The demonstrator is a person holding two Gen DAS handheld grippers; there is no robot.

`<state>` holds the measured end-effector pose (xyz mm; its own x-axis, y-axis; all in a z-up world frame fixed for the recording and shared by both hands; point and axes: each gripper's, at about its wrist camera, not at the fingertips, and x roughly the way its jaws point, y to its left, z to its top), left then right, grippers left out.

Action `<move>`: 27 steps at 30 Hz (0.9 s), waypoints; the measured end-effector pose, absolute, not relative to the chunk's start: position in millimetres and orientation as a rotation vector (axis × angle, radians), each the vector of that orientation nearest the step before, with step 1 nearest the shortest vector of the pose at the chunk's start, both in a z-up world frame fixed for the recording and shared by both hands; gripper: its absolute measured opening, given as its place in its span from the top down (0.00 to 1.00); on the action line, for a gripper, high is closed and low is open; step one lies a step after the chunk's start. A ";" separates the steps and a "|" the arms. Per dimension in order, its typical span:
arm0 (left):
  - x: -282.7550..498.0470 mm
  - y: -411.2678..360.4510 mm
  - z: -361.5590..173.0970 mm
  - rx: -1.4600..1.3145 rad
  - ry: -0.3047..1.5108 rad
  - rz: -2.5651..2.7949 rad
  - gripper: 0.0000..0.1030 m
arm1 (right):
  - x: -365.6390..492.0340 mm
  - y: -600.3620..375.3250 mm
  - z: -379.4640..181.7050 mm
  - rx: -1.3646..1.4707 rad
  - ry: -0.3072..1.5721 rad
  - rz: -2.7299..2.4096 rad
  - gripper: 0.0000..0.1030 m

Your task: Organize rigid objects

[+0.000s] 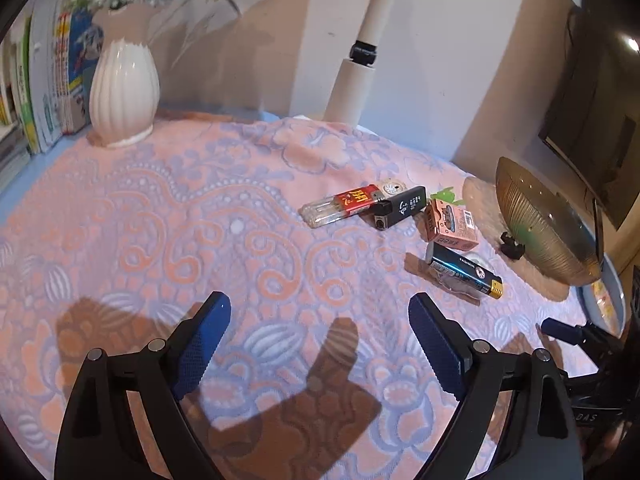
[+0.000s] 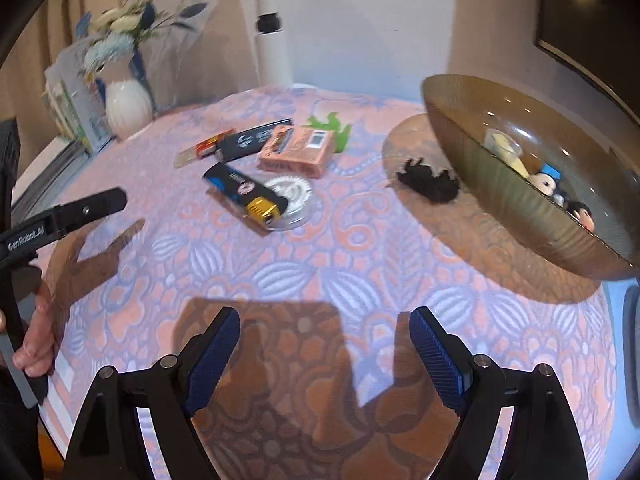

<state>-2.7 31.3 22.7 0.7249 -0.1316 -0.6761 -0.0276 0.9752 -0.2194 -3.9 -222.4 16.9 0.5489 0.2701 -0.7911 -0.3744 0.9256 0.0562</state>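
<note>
Both grippers hang wide open and empty — right gripper (image 2: 322,354) should take the blue-and-gold lighter (image 2: 245,192) across its narrow sides, lying near the ribbed bowl (image 2: 520,216); left gripper (image 1: 318,344) waits.

This looks like a home. A flowery cloth (image 1: 200,220) covers the desk. A white vase (image 1: 123,96) of flowers stands on it, with books (image 1: 48,80) just beside the vase.

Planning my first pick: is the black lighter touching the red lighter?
Touching. In the left wrist view the black lighter lies against the metal end of the red lighter, overlapping it with no cloth between.
</note>
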 end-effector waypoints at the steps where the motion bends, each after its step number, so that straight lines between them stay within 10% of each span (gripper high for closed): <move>1: -2.7 26.3 23.7 -0.199 0.757 -0.060 0.12 | -4.1 -221.6 17.0 -0.129 0.913 0.380 0.17; 27: 4.6 42.5 14.4 -0.306 0.818 -0.091 0.12 | 0.1 -217.5 13.3 -0.145 0.943 0.370 0.14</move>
